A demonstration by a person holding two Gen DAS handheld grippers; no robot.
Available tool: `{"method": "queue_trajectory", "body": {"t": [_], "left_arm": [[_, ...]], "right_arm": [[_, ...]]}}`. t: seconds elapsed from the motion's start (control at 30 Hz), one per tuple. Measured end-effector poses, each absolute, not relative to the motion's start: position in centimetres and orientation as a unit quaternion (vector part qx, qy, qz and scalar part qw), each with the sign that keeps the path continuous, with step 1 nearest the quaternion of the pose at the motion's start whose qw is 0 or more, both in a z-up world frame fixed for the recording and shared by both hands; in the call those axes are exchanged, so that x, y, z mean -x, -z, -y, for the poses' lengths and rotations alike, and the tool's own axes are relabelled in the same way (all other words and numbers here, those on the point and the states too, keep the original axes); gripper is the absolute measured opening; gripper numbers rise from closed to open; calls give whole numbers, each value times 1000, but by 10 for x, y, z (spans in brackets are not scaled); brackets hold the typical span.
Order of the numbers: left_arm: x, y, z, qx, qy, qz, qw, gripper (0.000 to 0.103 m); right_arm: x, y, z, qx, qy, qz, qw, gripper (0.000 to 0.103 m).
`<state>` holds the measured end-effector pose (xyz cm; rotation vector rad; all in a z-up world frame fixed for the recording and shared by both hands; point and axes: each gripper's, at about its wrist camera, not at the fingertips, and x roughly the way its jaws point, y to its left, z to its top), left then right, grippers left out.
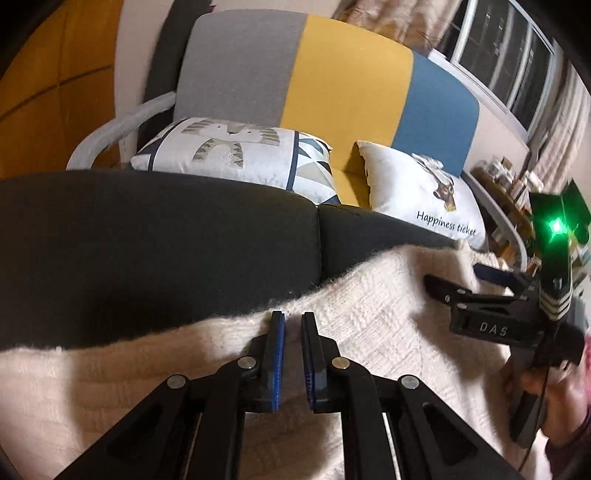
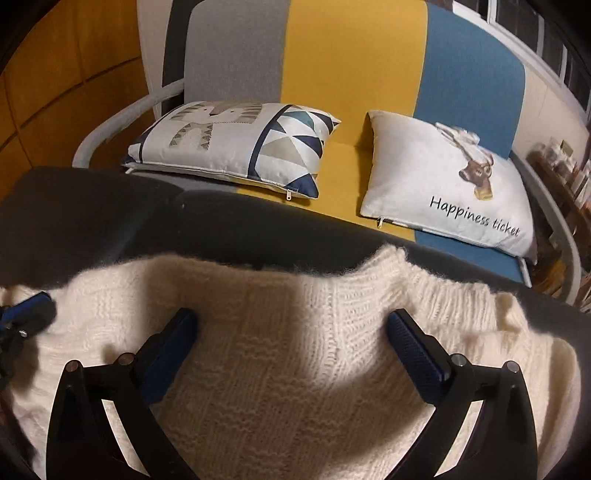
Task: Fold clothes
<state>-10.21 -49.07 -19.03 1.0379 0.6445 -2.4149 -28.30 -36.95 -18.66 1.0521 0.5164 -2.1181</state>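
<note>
1. Sweater (image 2: 295, 354): cream knit, spread on dark cushion (image 1: 159, 251); collar edge runs crosswise just ahead.
2. Left gripper (image 1: 292, 321): narrow gap, at the edge; pinch uncertain.
3. Right gripper (image 2: 291, 325): spread wide above knit.

A home living room is showing here. Straight ahead of the left gripper (image 1: 293, 321), a sofa (image 1: 347, 85) with grey, yellow and blue panels is standing against the wall, carrying a cat-print cushion (image 1: 229, 155) and a white cushion (image 1: 424, 188) reading "Happiness ticket". Up and to the right of the tongs, curtains (image 1: 391, 18) are hanging beside a window (image 1: 517, 55). Far right, cluttered shelves (image 1: 506, 181) are sitting under it. Left of the tongs, orange wood panelling (image 1: 55, 92) is lining the wall.
</note>
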Motion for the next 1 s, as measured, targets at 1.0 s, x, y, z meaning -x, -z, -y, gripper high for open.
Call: {"method": "queue_trajectory", "body": {"t": [1.0], "left_arm": [[-317,191,647,-243,726,-517,382,19]], "right_arm": [[186,137,355,-448,741,-134,482,103]]}}
